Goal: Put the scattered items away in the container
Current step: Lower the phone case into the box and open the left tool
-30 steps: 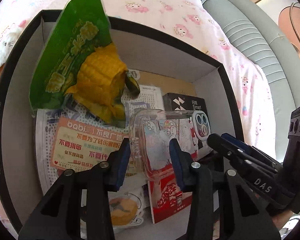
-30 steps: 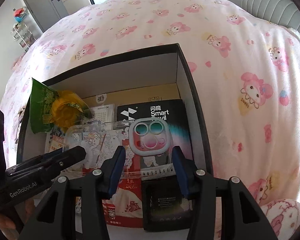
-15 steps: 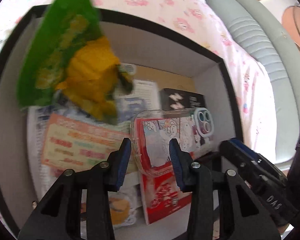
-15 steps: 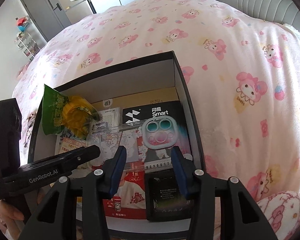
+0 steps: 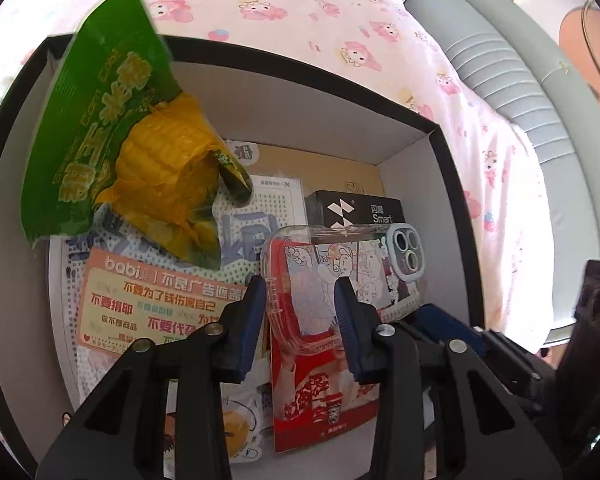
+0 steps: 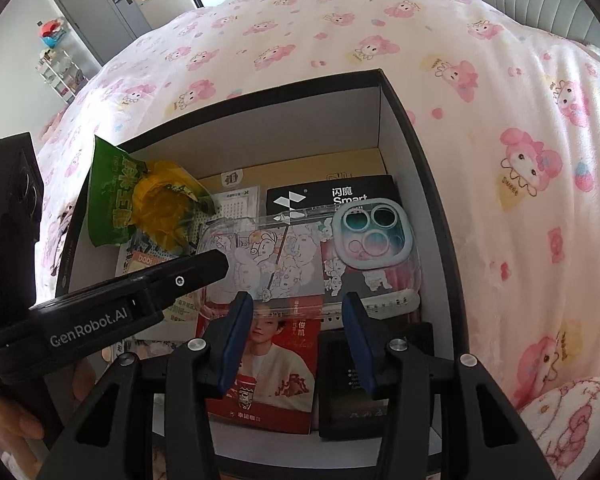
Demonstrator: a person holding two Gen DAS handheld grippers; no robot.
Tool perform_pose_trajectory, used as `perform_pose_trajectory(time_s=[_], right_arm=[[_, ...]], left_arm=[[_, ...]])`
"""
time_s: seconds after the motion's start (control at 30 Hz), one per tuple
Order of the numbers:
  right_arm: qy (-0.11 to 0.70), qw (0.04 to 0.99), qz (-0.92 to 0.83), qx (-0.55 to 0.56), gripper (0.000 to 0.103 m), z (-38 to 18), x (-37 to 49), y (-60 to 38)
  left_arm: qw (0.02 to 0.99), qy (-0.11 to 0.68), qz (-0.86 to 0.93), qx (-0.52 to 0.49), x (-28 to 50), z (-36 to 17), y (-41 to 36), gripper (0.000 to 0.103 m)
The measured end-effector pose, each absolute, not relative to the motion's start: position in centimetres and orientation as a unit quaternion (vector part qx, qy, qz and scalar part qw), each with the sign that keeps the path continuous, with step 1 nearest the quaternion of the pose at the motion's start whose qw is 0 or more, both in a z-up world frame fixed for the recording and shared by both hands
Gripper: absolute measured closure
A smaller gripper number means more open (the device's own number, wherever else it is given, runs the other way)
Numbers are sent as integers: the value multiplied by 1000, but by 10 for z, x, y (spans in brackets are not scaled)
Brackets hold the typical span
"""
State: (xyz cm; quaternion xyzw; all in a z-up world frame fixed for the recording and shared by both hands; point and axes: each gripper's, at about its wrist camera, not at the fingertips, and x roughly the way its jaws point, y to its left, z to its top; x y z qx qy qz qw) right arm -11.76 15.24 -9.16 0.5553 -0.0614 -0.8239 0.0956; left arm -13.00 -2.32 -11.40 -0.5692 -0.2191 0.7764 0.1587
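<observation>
- Left wrist view: your left gripper (image 5: 300, 304) hangs over the black box (image 5: 452, 184), its blue-padded jaws spread with nothing between them; the clear phone case (image 5: 340, 264) shows through the gap, lying below inside the box.
- The phone case, printed with cartoon figures and with a pale camera ring at its far right corner, lies flat on top of a red card (image 5: 324, 392) and overlaps the near edge of a black carton (image 5: 364, 210) marked "Smart".
- To the left, a green snack bag (image 5: 100, 120) with a crumpled yellow wrapper (image 5: 168, 176) leans against the box's left wall, resting on a dotted packet with an orange "babi" label (image 5: 148, 308).
- Right wrist view: your right gripper (image 6: 298, 320) is also over the box, jaws held apart and gripping nothing, with the near edge of the phone case (image 6: 300, 256) showing between them.
- Your left gripper's dark finger (image 6: 172, 280) reaches in from the left over the case's left end; whether it touches the case, you cannot tell.
- A dark flat packet (image 6: 356, 384) lies beside the red card (image 6: 268, 376) at the near right of the box.
- The box sits on a pink cartoon-print bedspread (image 6: 500, 120).
</observation>
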Motion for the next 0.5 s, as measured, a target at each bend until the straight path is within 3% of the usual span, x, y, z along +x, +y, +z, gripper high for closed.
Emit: perform_pose_trajectory(time_s=[0.5], right_arm=[[-63,91,-818,565,61,-96,-117,153]], left_arm=[[166,-256,733,-608,-86,-125,-25,68]])
